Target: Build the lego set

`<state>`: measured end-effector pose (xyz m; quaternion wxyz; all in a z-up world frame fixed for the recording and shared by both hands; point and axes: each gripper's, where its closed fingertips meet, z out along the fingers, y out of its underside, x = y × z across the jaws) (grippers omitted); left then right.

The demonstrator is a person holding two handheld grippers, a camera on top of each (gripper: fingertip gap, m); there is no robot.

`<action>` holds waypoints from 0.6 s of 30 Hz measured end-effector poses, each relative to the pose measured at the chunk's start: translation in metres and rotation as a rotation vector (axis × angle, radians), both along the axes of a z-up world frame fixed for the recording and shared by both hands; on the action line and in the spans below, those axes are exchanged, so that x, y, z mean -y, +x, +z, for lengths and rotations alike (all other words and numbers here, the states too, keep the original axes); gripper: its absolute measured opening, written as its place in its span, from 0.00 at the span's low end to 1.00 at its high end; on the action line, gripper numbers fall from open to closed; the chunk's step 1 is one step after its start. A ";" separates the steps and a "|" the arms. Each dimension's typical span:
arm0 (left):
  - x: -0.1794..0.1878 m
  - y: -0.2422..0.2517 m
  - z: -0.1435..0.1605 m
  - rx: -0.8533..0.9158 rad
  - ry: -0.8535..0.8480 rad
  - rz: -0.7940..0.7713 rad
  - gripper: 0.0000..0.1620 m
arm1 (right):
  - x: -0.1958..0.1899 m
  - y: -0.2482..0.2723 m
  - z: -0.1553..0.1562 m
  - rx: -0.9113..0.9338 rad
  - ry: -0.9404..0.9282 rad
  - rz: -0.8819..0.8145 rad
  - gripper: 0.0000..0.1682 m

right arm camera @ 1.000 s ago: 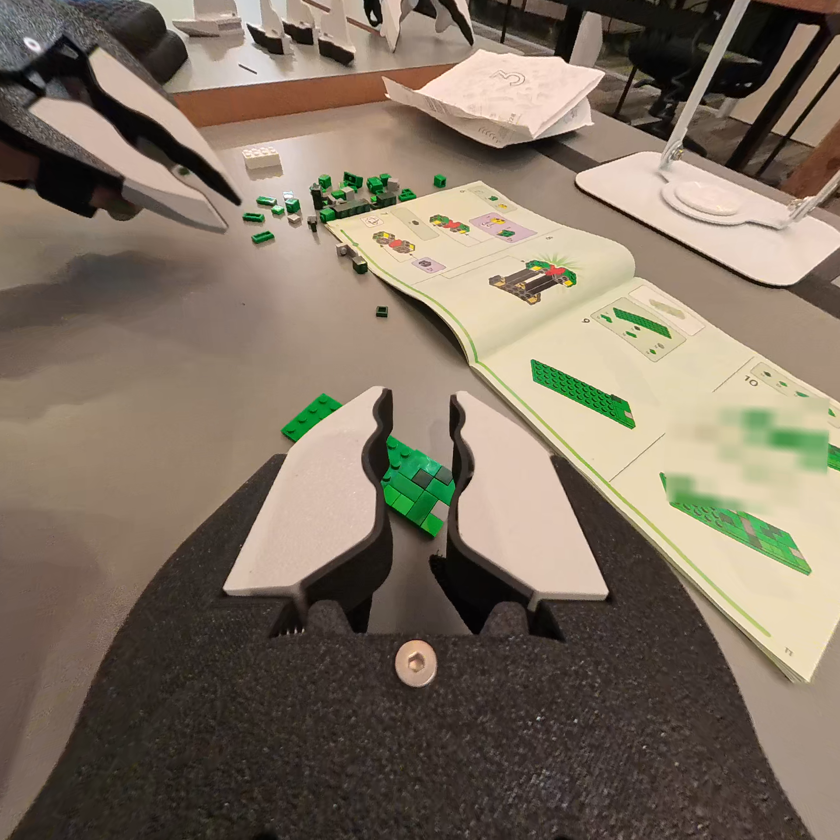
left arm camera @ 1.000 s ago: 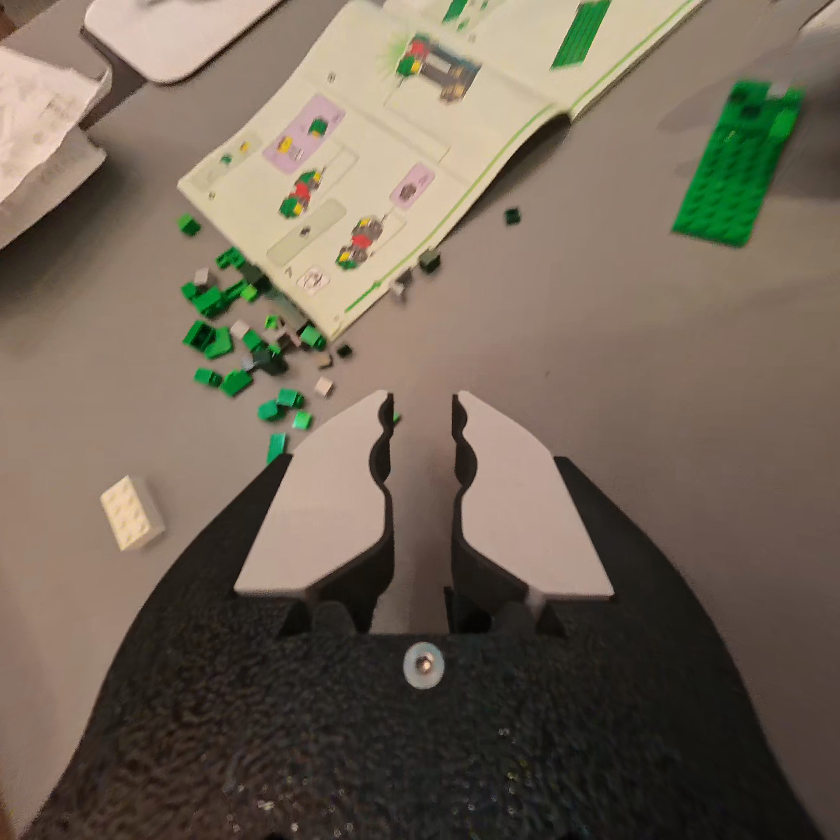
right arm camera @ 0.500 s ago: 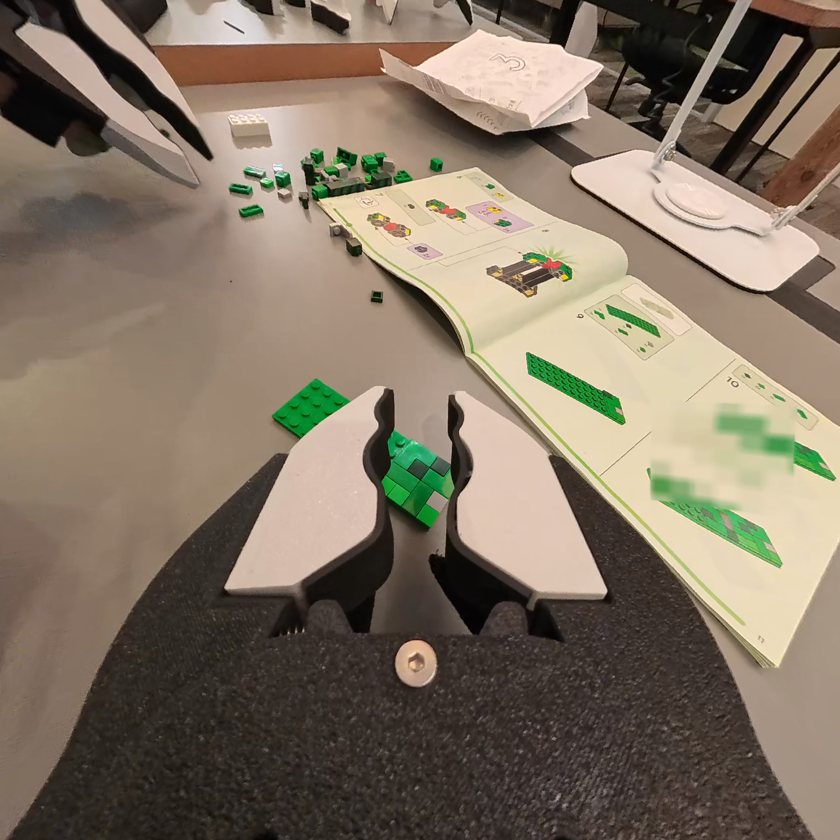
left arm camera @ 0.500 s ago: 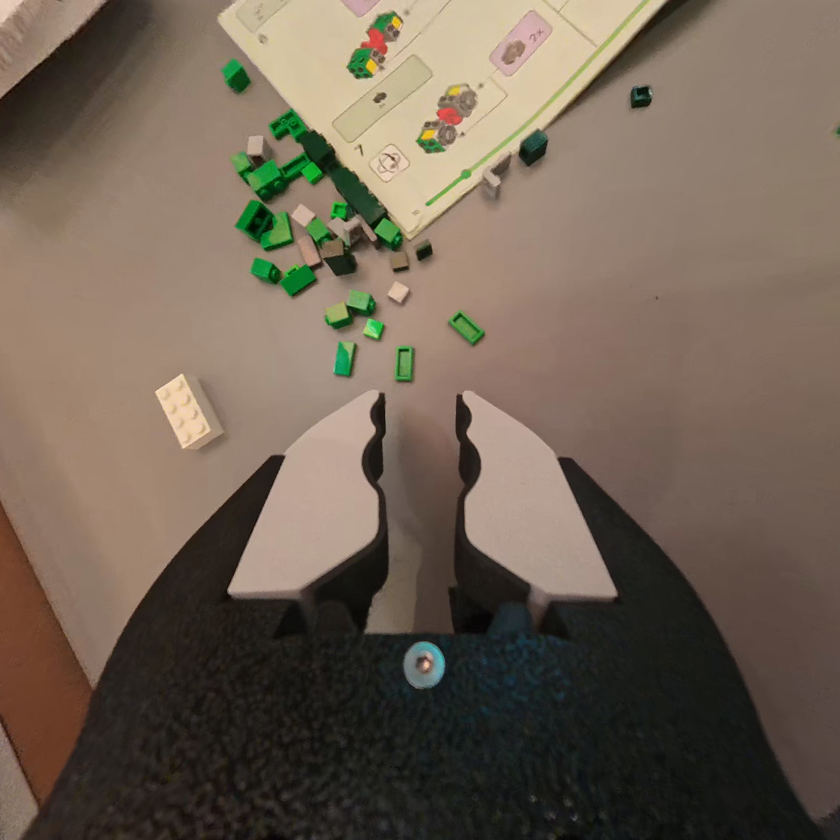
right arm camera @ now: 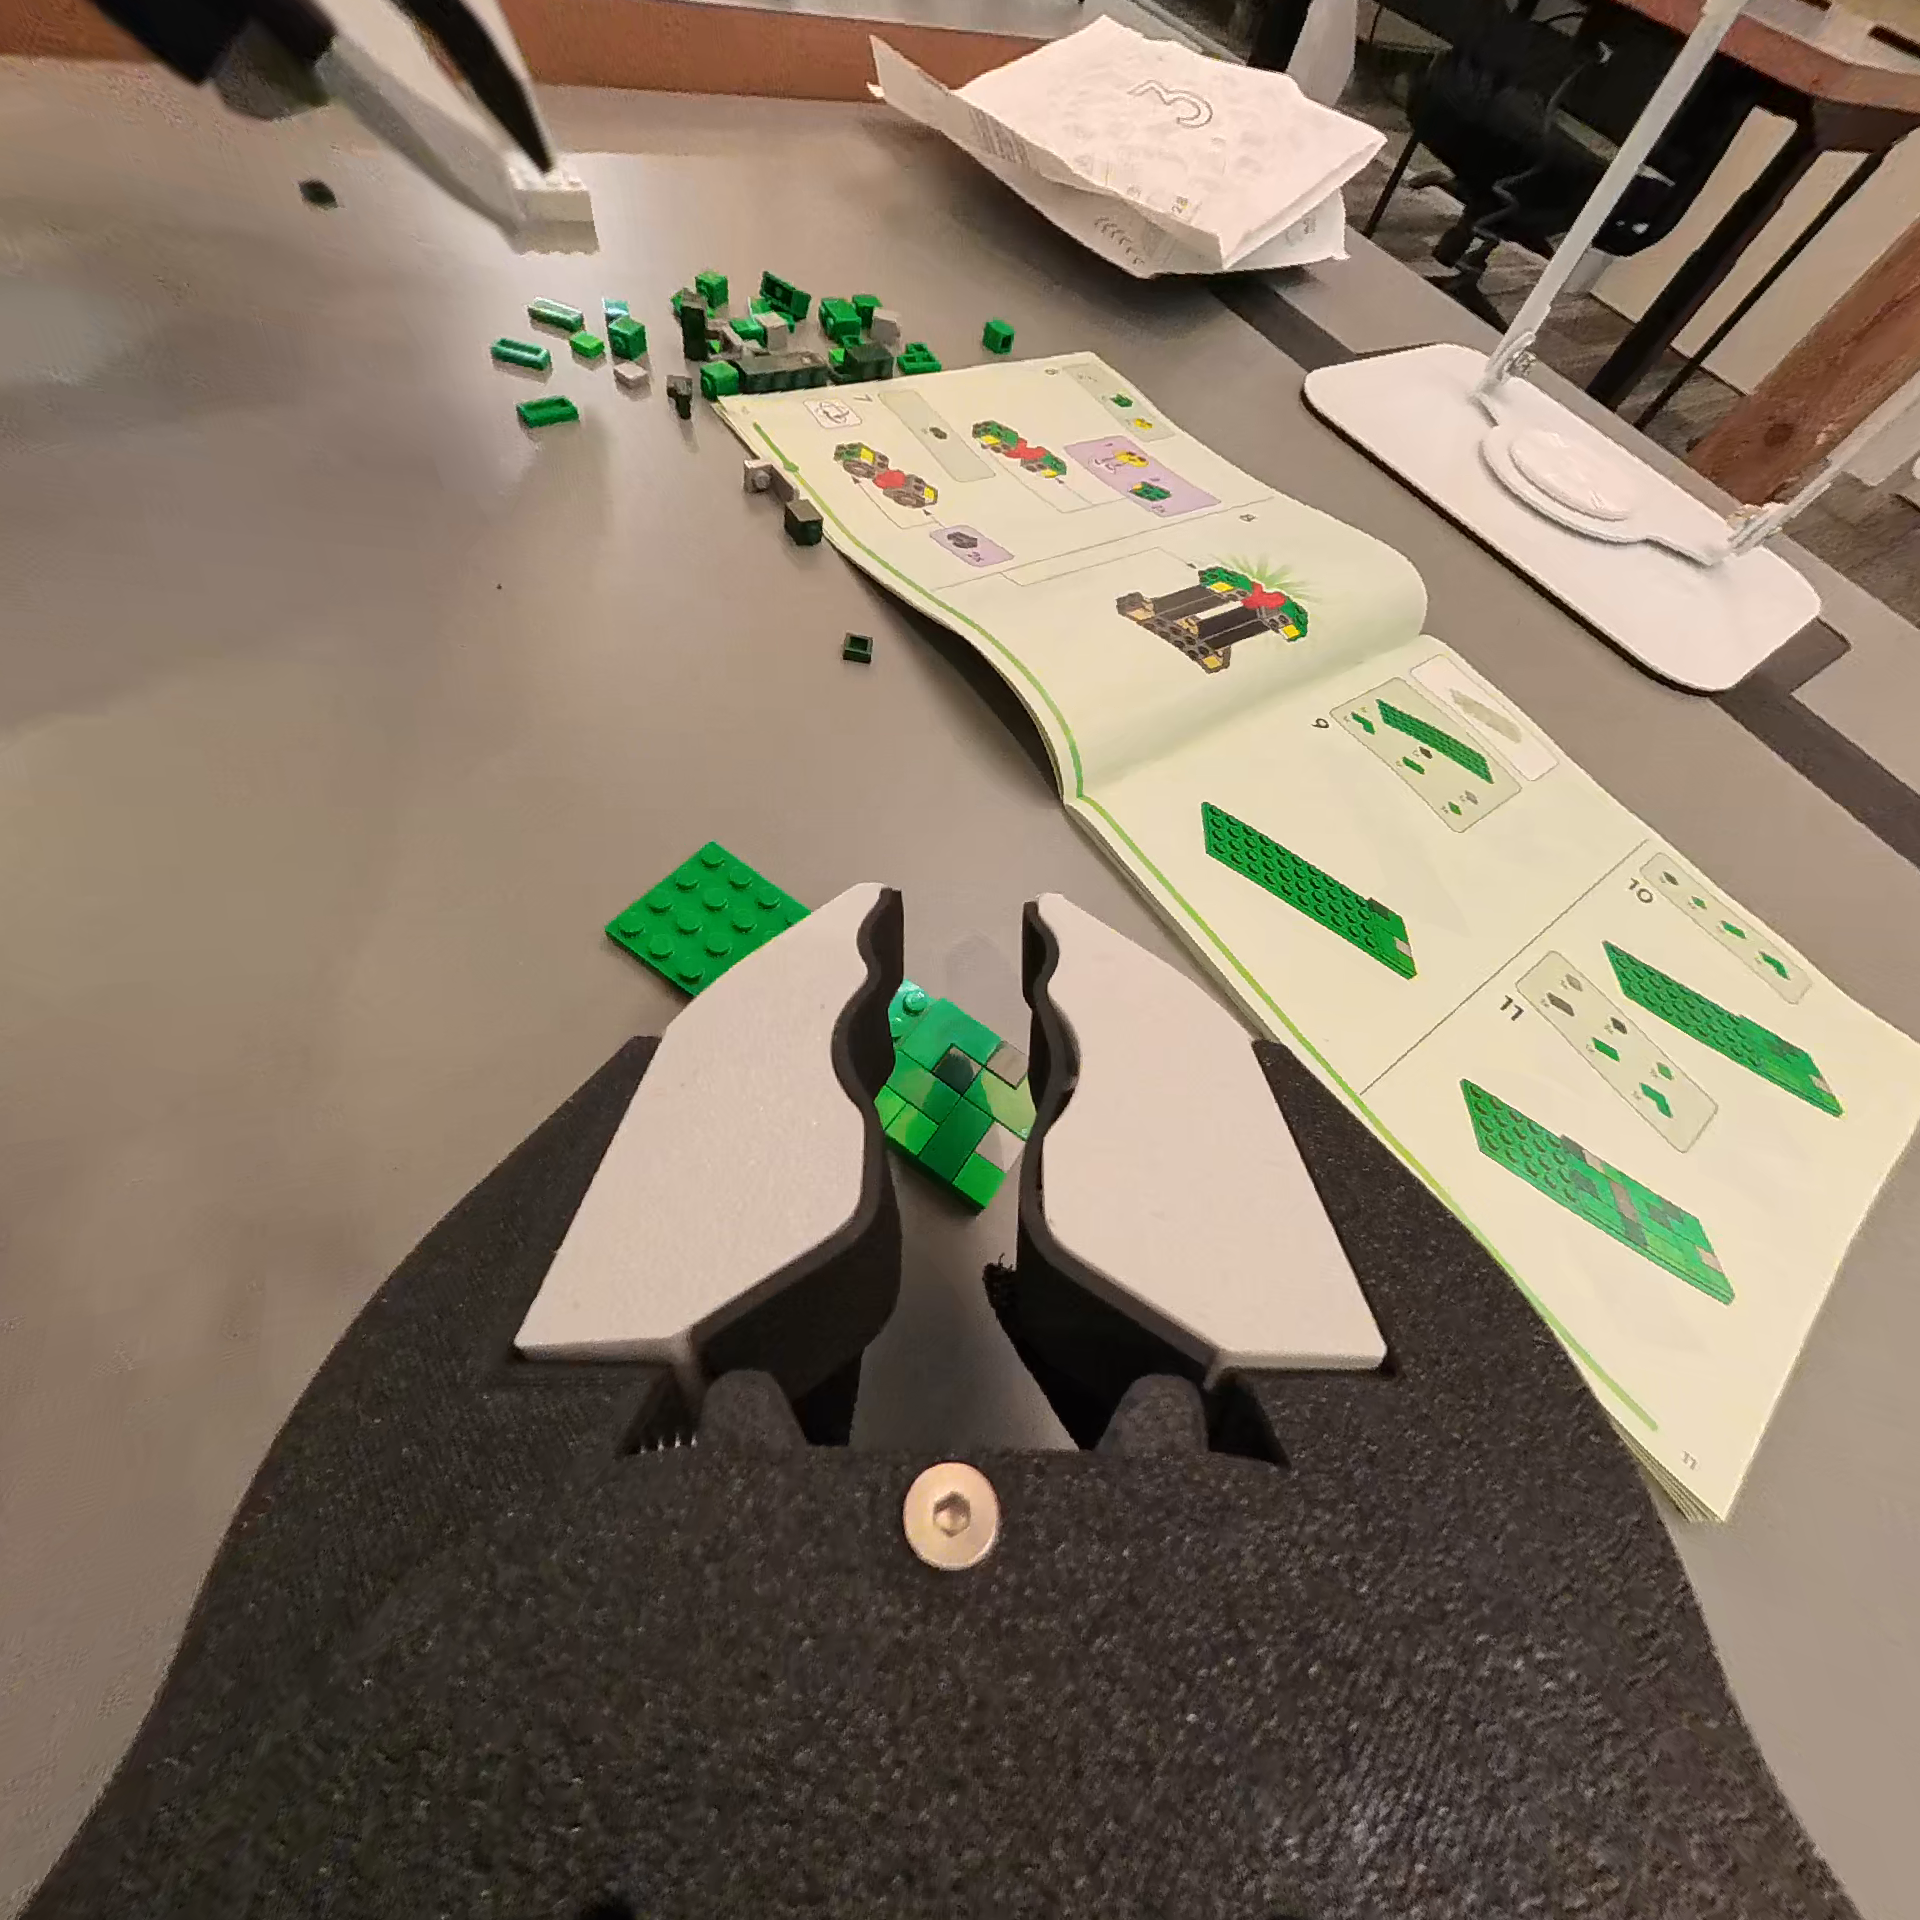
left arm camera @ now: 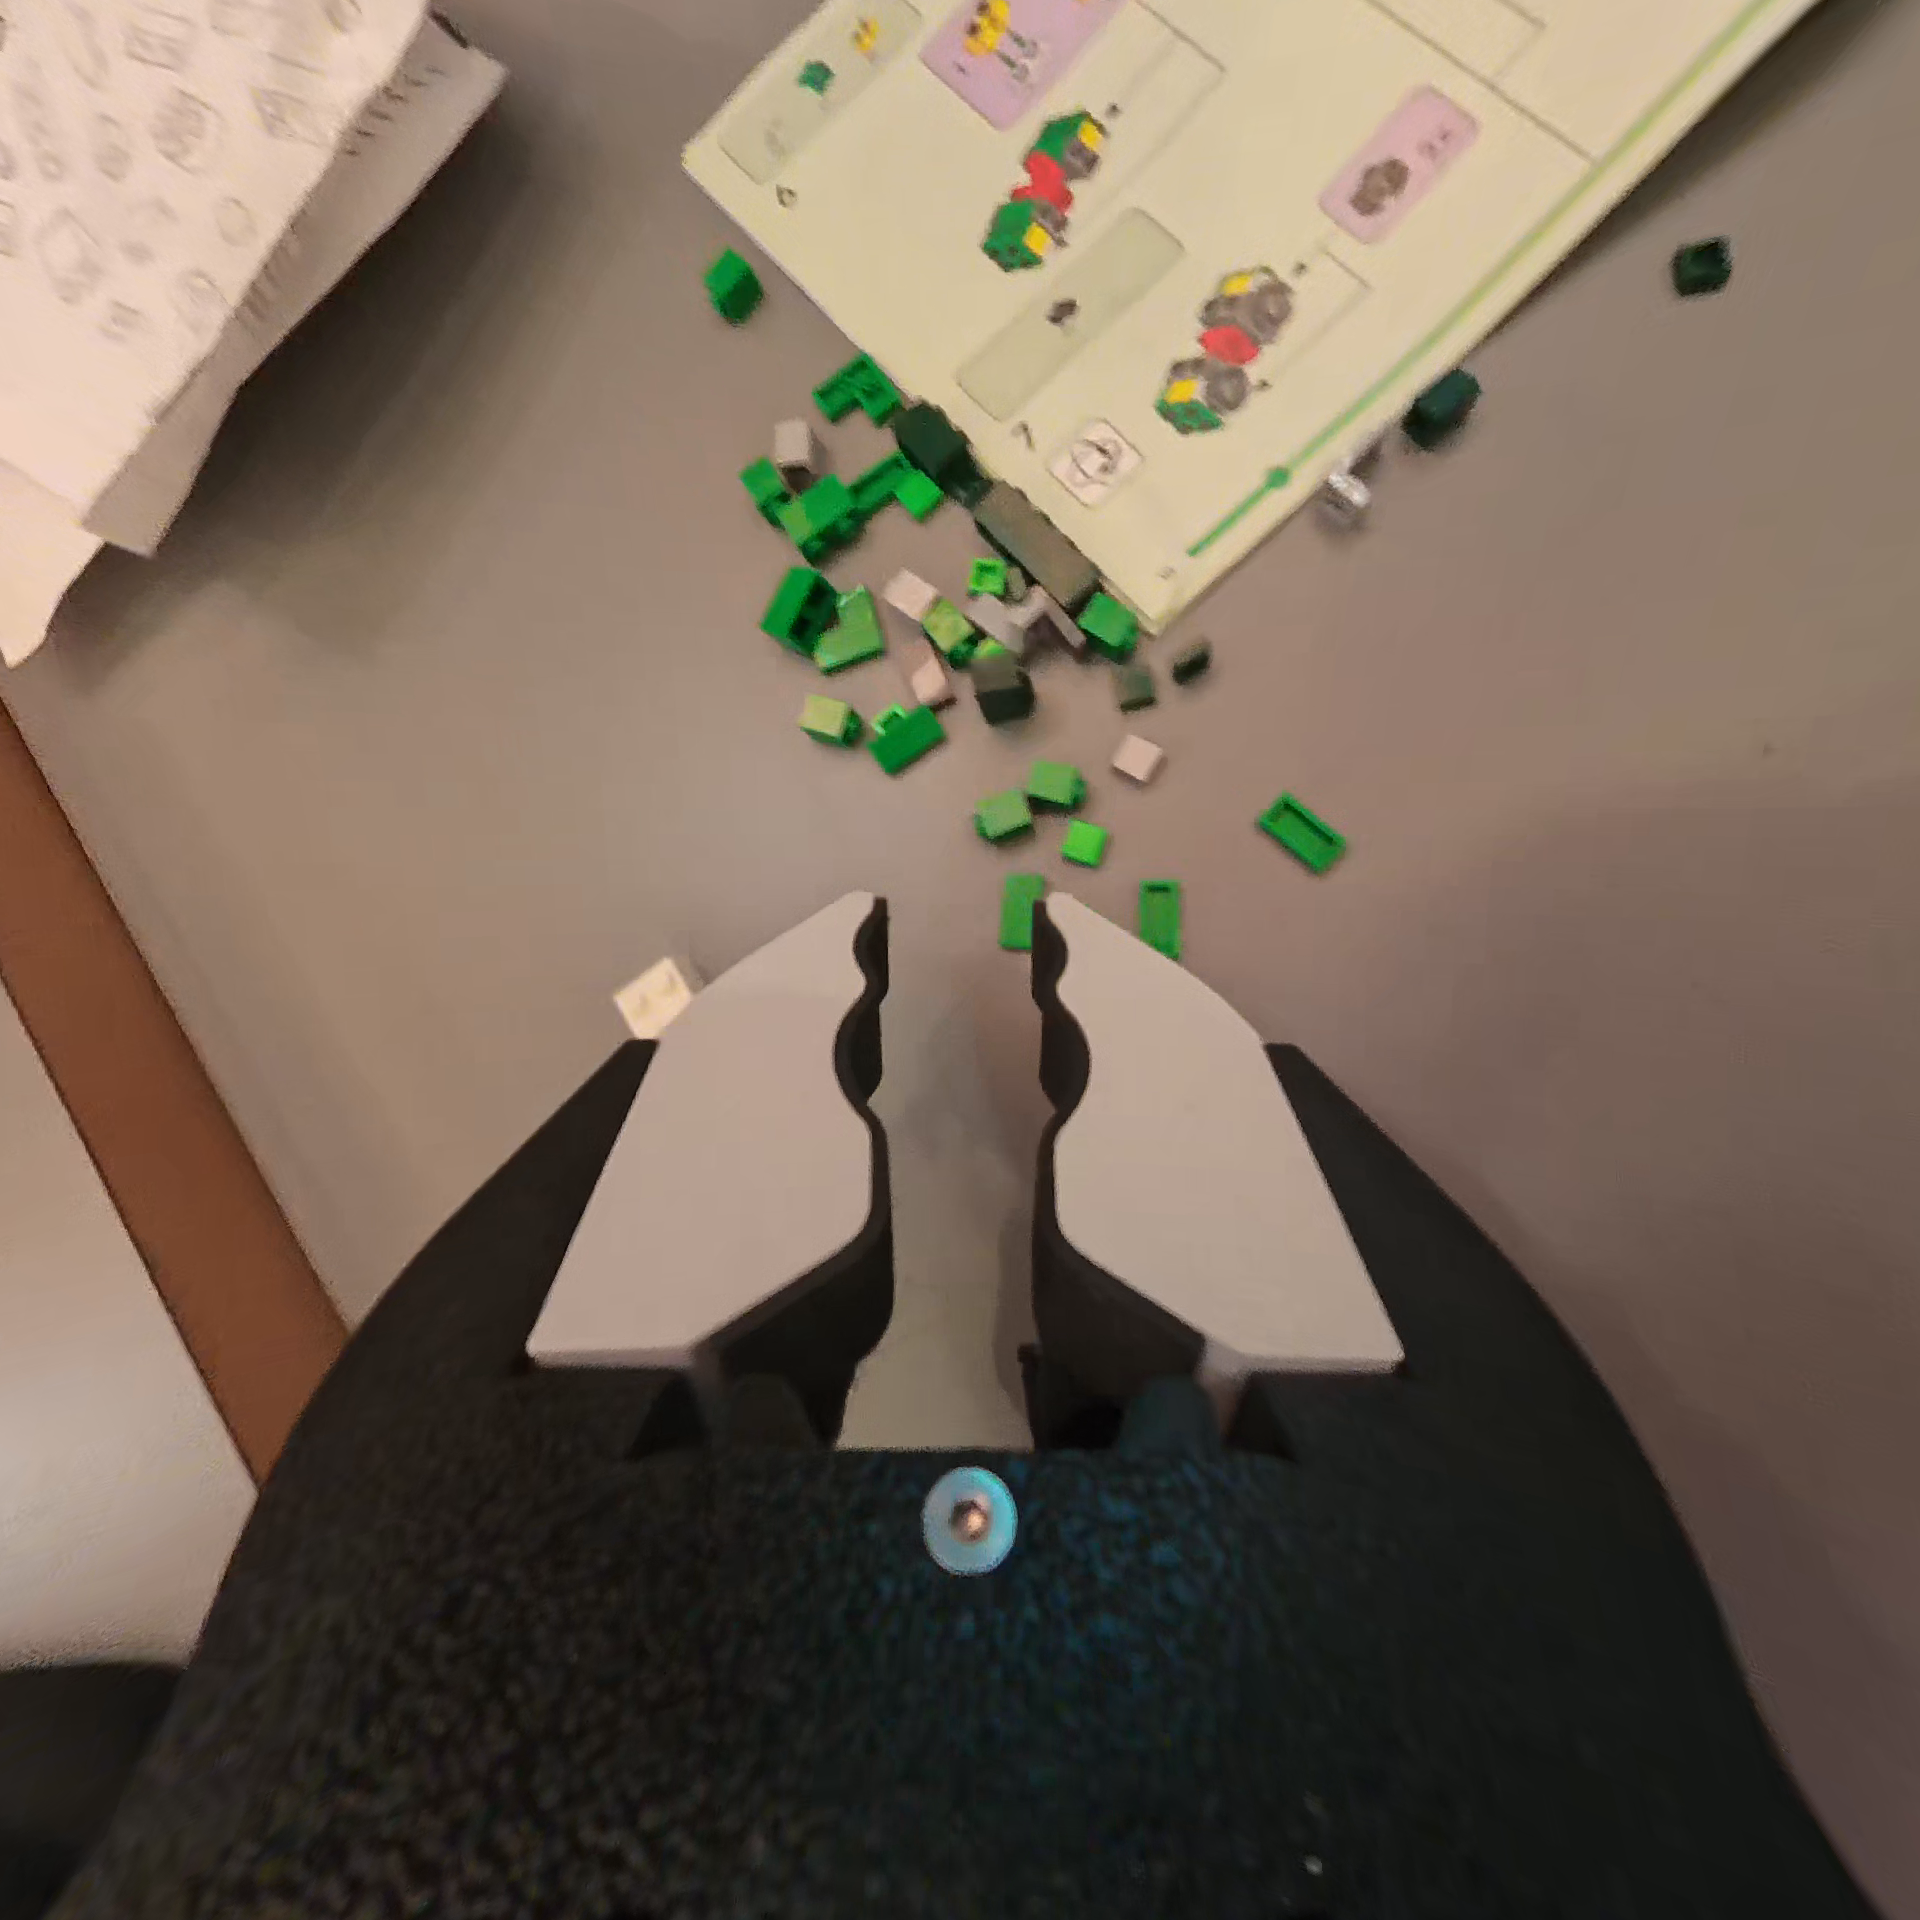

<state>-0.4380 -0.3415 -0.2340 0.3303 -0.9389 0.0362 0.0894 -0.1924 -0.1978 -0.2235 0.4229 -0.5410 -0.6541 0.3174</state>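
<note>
**Above the loose bricks: base plate part-tiled, most pieces still unsorted**

Over the grey table (left arm camera: 416,831) the left gripper (left arm camera: 961,914) hangs with its jaws parted and nothing between them, pointed at the scatter of small green and grey bricks (left arm camera: 935,644) that spreads toward twelve o'clock from its tips. A flat green tile (left arm camera: 1020,912) lies just beyond the fingertips at about one o'clock, another (left arm camera: 1160,918) beside it, and a third (left arm camera: 1301,831) farther out at two o'clock. A white brick (left arm camera: 655,1000) peeks out at ten o'clock, half hidden by the left finger. The open instruction booklet (left arm camera: 1299,208) fills the upper right, its corner touching the pile.

The right gripper (right arm camera: 961,914) is likewise released and empty, poised low over the long green base plate (right arm camera: 707,914). The plate's near end, seen through the gap between the fingers, already carries a patch of smooth green and grey tiles (right arm camera: 956,1101); its far end at eleven o'clock shows bare studs.

Judging by this, the build is early: only one end of the plate is tiled, and the many loose pieces suggest most steps remain. The next job looks like picking a flat tile from the scatter, which sits low on the table and offers little edge to pinch.
</note>
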 end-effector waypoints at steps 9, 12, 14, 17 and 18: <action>-0.051 -0.007 0.001 0.118 0.019 -0.061 0.08 | 0.003 -0.001 -0.006 0.034 0.045 0.013 0.11; -0.054 -0.013 -0.010 0.104 -0.062 -0.054 0.07 | 0.005 -0.001 -0.007 0.042 0.061 0.019 0.11; -0.056 -0.014 -0.014 0.119 -0.081 -0.055 0.06 | 0.005 -0.002 -0.008 0.047 0.072 0.022 0.11; -0.055 -0.017 -0.021 0.096 -0.112 -0.058 0.06 | 0.006 -0.002 -0.009 0.056 0.084 0.024 0.11; -0.055 -0.019 -0.023 0.078 -0.122 -0.054 0.06 | 0.006 -0.002 -0.010 0.058 0.085 0.024 0.11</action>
